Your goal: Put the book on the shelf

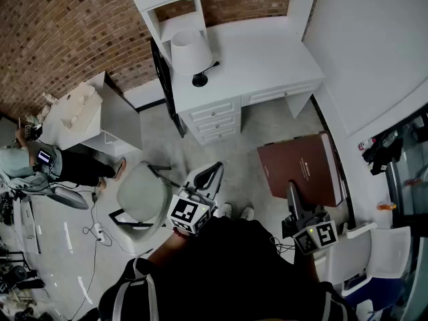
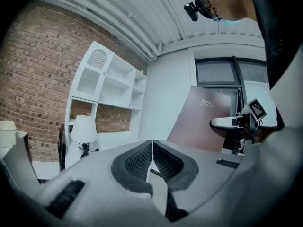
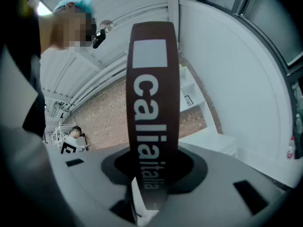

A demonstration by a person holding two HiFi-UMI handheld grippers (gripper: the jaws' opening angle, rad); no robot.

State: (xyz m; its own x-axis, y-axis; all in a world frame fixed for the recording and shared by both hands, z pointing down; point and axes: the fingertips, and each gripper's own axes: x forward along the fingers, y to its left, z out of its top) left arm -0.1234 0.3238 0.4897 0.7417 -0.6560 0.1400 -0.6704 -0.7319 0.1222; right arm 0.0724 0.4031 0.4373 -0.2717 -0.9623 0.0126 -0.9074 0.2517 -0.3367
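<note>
While the book [image 1: 302, 168] was clamped by its spine [image 3: 154, 103] between the jaws of the right gripper [image 1: 293, 196], it hung in the right middle of the head view, its broad brown cover facing up toward the camera and its far edge reaching toward the white wall. In the right gripper view the spine stood upright in the centre of the frame, white lettering running down it, with the jaws spread wide around it and pressing on both sides. The left gripper [image 1: 210, 176] sat in the lower centre of the head view, apart from the book; its own view showed the two ribbed pads [image 2: 137, 161] pressed together with nothing between them. Beyond both tools, in the upper centre of the head view, stood a white desk [image 1: 267, 59] with drawers [image 1: 214, 120] and a white lamp [image 1: 190, 51] on its left end. The white shelf [image 1: 175, 24] rose from the desk against a brick wall [image 1: 60, 39]. A pale green chair [image 1: 140, 196] stood on the floor at lower left, and a person [image 1: 40, 164] sat at the left edge.
</note>
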